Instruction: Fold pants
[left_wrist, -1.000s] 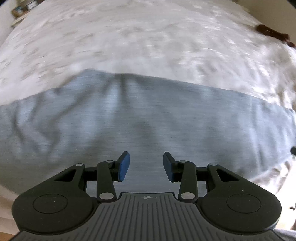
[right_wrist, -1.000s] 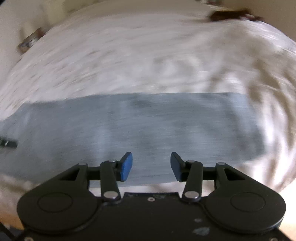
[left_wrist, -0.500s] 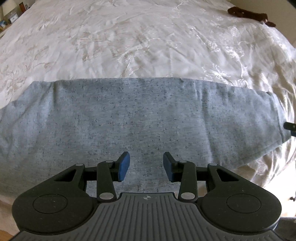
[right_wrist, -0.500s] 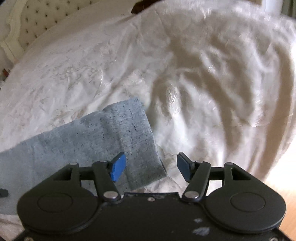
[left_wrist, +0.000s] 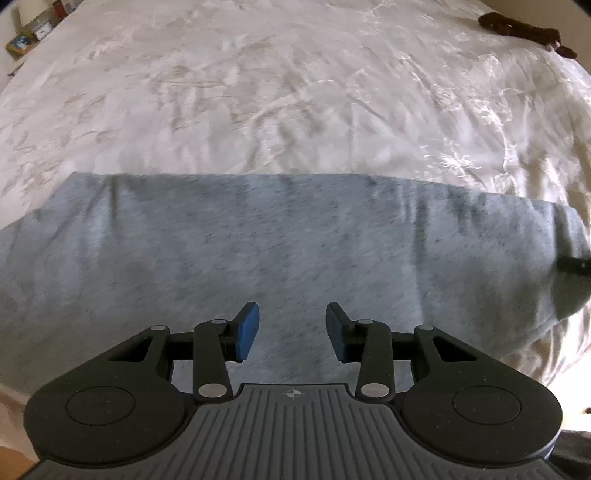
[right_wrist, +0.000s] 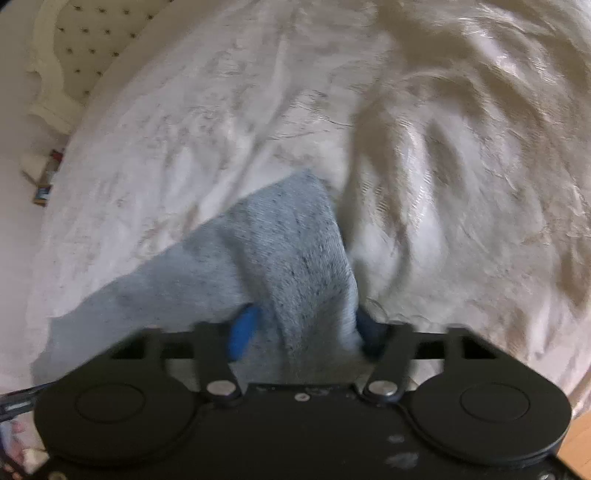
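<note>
Grey heathered pants (left_wrist: 258, 251) lie as a long band across a white bedspread (left_wrist: 295, 92). My left gripper (left_wrist: 292, 330) hovers open and empty over the near edge of the band's middle. In the right wrist view the cuff end of the pants (right_wrist: 295, 258) runs between the blue pads of my right gripper (right_wrist: 303, 332). The cloth fills the gap and is bunched and a little raised there. The jaws still stand wide, and blur hides whether they press the cloth. The right gripper's tip shows at the far right in the left wrist view (left_wrist: 574, 264).
The white bedspread (right_wrist: 461, 166) is wrinkled to the right of the cuff. A dark brown object (left_wrist: 517, 27) lies at the bed's far right. A tufted headboard (right_wrist: 85, 48) is at the upper left. Boxes (left_wrist: 26, 40) sit beside the bed.
My right gripper has moved forward onto the cuff end, which now sits between its pads and is bunched up. My left gripper has stayed open over the middle of the pants.
</note>
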